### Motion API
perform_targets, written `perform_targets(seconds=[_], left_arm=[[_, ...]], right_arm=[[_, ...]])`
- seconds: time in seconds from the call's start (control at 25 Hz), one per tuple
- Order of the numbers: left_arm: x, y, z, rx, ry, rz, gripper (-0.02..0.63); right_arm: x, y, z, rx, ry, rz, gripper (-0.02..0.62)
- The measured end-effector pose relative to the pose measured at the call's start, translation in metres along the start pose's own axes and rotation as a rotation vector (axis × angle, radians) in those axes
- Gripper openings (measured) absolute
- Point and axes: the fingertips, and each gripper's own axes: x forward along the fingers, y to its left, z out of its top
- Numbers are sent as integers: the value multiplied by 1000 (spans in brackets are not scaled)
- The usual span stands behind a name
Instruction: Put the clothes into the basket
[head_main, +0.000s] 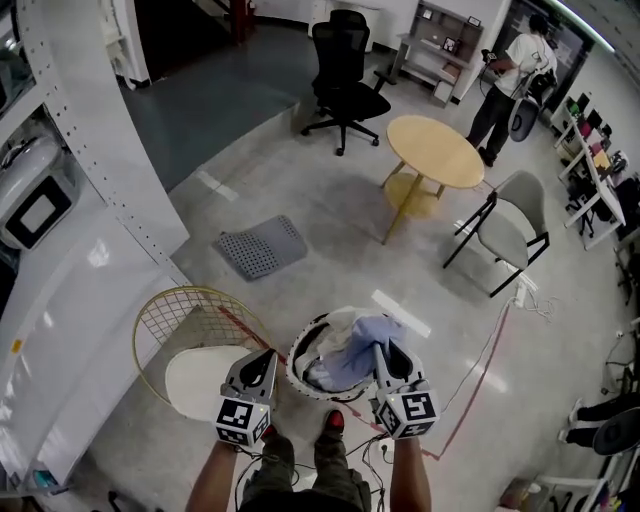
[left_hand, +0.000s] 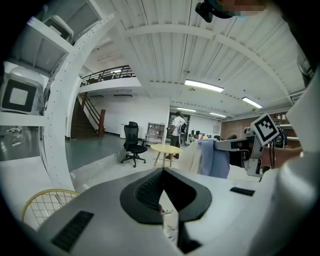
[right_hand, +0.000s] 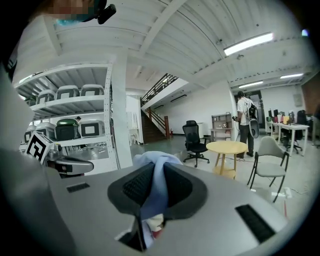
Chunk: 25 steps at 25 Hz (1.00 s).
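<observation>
— Looking down by the person's feet: which is the target, the gold wire basket (head_main: 170, 305) or the round white tub (head_main: 297, 352) just beside it on the floor?

— The wire one, I'd guess. It holds only something pale at its bottom, while the tub is heaped with clothes (head_main: 330, 375).

— And the blue garment (head_main: 358, 342)?

— Pinched in the right gripper (right_hand: 156, 175). Its fingers (right_hand: 135, 187) are closed on a fold, and the rest hangs down onto the heap.

— The left gripper (left_hand: 161, 172)?

— Its fingers (left_hand: 147, 192) meet at the tips with nothing between them, near the wire basket's edge.

— So which step is this?

— Mid-pick, I'd say. Next the garment needs lifting clear of the tub's rim, swinging across over the wire basket, then letting go
</observation>
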Motion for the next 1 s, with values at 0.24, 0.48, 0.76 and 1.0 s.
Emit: perform_targets(seconds=[0.24,0.48,0.76,1.0], left_arm=[[29,-23,-24,-12,46,1,0],[54,-24,-69,-31,105,36,0],[76,-18,-130,-62,182,66,1],[75,1,-185,-107,248,91,0]], right_arm=[[1,-38,-37,22,53,6,75],[19,-64,-91,52,119,27,75],[48,-72,-174,89,211,82,75],[66,-56,-242,122,297,105,77]])
